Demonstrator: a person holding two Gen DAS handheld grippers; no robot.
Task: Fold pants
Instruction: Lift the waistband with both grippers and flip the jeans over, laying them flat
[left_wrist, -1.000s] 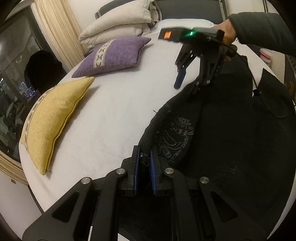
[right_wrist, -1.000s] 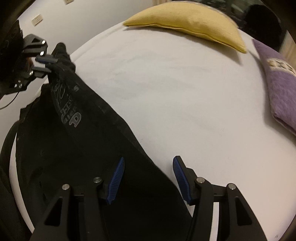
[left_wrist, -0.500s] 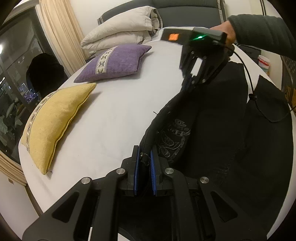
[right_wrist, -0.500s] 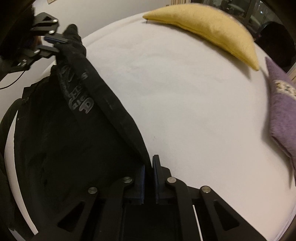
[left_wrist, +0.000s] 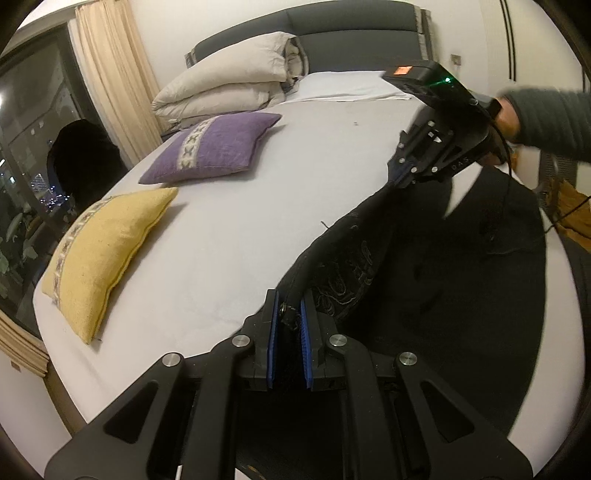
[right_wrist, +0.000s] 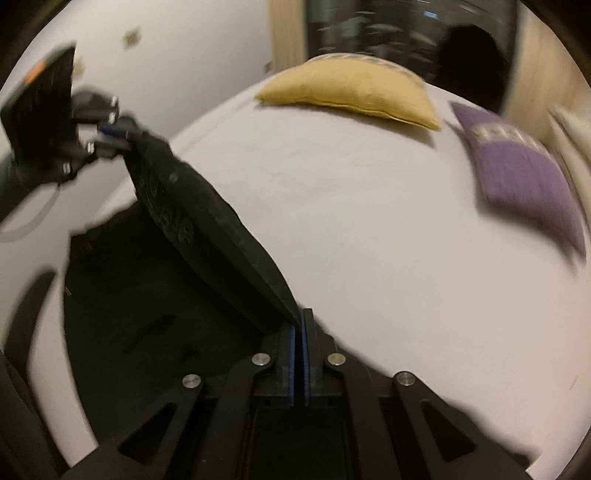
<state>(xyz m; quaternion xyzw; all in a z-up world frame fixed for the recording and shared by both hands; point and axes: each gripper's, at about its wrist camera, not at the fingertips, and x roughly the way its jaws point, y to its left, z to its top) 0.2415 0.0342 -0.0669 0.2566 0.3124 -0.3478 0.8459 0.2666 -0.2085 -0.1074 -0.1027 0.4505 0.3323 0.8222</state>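
Note:
Black pants (left_wrist: 443, 266) with a pale printed logo lie on the white bed (left_wrist: 240, 221). My left gripper (left_wrist: 289, 317) is shut on one corner of the waistband, its blue pads pinching the cloth. My right gripper (left_wrist: 400, 181) is shut on the other end of the same edge and holds it lifted, so the edge stretches taut between the two. In the right wrist view the right gripper (right_wrist: 300, 332) clamps the pants (right_wrist: 207, 229), and the left gripper (right_wrist: 114, 138) holds the far end, blurred.
A yellow pillow (left_wrist: 107, 251) and a purple pillow (left_wrist: 214, 151) lie on the left of the bed. A folded beige duvet (left_wrist: 229, 85) sits by the dark headboard. A window with curtains is on the left. A cable trails over the pants on the right.
My right gripper went from open to shut on the pants edge, then lifted it. Both grippers have risen, and the edge is pulled taut between them.

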